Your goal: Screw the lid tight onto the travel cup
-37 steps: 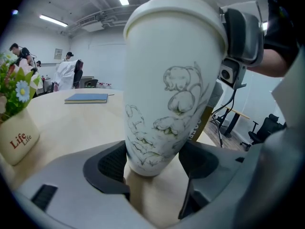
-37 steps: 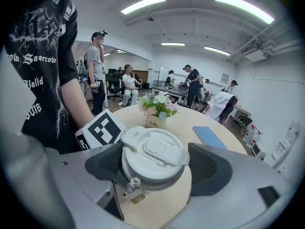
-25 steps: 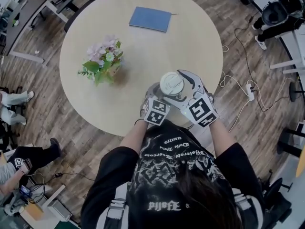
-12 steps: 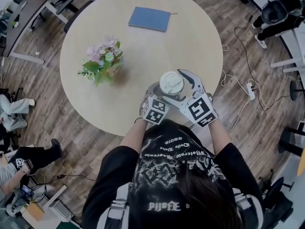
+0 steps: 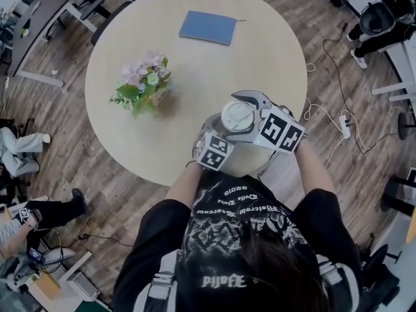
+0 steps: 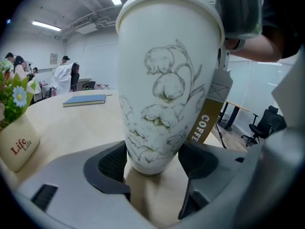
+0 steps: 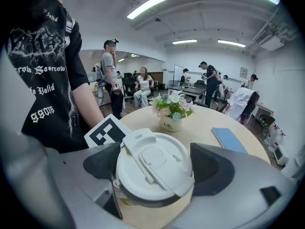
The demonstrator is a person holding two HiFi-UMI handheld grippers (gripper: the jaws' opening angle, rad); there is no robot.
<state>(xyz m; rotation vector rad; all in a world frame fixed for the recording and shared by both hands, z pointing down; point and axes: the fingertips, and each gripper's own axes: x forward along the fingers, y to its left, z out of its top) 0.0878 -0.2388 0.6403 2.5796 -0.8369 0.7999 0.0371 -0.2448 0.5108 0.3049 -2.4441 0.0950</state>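
The white travel cup (image 6: 164,80), printed with flower outlines, stands upright near the round table's near edge. My left gripper (image 6: 152,168) is shut on its narrow base, with a pad pressing each side. The white flip-top lid (image 7: 152,168) sits on the cup's mouth. My right gripper (image 7: 157,165) reaches across it, jaws on either side of the lid and opening, with a thin gap at the right pad. In the head view the lid (image 5: 236,115) shows from above, between the right gripper (image 5: 242,114) and the left gripper (image 5: 221,132) lower down.
A small pot of flowers (image 5: 144,86) stands left of the cup, and a blue notebook (image 5: 207,26) lies at the far side of the table (image 5: 195,64). Cables and a power strip (image 5: 342,125) lie on the floor to the right. Several people stand behind.
My right gripper has swung round the lid, its marker cube moving up and to the right, away from the person. The cup and left gripper have stayed put.
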